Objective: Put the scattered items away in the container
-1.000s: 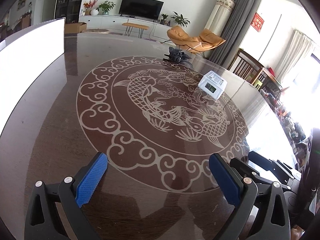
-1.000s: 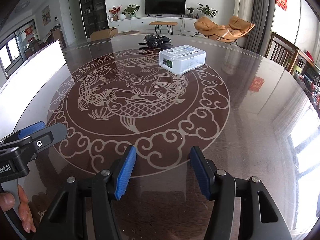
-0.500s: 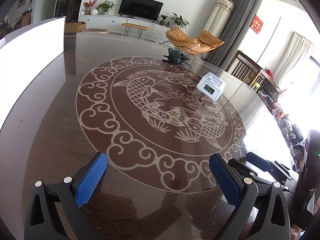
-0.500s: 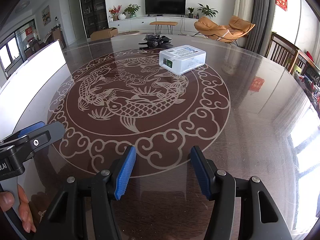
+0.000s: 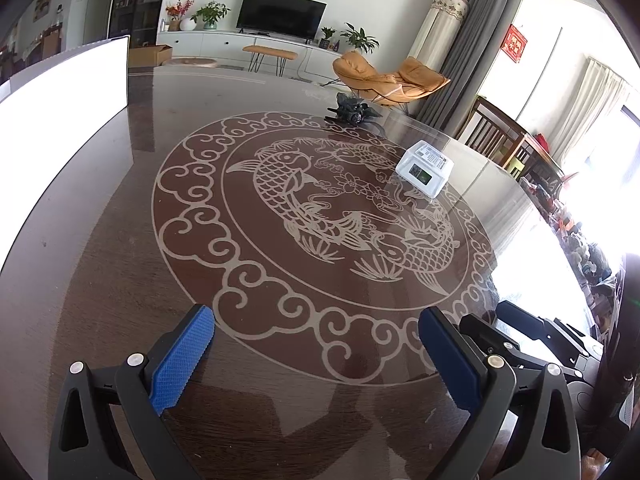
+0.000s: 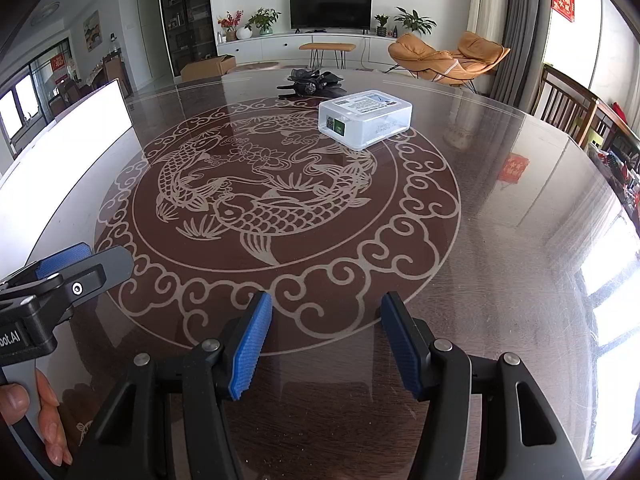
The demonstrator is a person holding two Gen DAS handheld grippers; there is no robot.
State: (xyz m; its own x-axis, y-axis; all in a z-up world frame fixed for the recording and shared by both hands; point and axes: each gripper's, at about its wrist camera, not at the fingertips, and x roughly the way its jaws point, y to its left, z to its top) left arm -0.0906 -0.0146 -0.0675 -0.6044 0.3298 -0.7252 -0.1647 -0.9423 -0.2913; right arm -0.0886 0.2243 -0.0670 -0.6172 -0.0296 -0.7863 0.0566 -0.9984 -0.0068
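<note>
Sunlit living-room furniture, a television and orange chairs, is seen beyond a large dark round table [image 6: 500,264] inlaid with a pale fish pattern. Near the far side of the pattern a closed, clear plastic box [image 6: 366,118] is set, presumably the container for the task; just behind it, close to the far edge, a dark heap of items [image 6: 310,82] is left, too small to be made out. Both lie well apart from the tools.

The left tool [image 5: 316,354] is held low over the near edge with its blue pads spread wide and nothing between them. The right tool [image 6: 326,346] is likewise held parted, though less widely, and empty, with bare table seen through the gap. Both are angled down toward the table, likely as a ready stance before the reach across. A hand [image 6: 30,420] is seen on the left tool's grip.

Against the earlier frames almost nothing is altered: both tools are kept in place, the gaps are unchanged, and the box and heap are not shifted.
</note>
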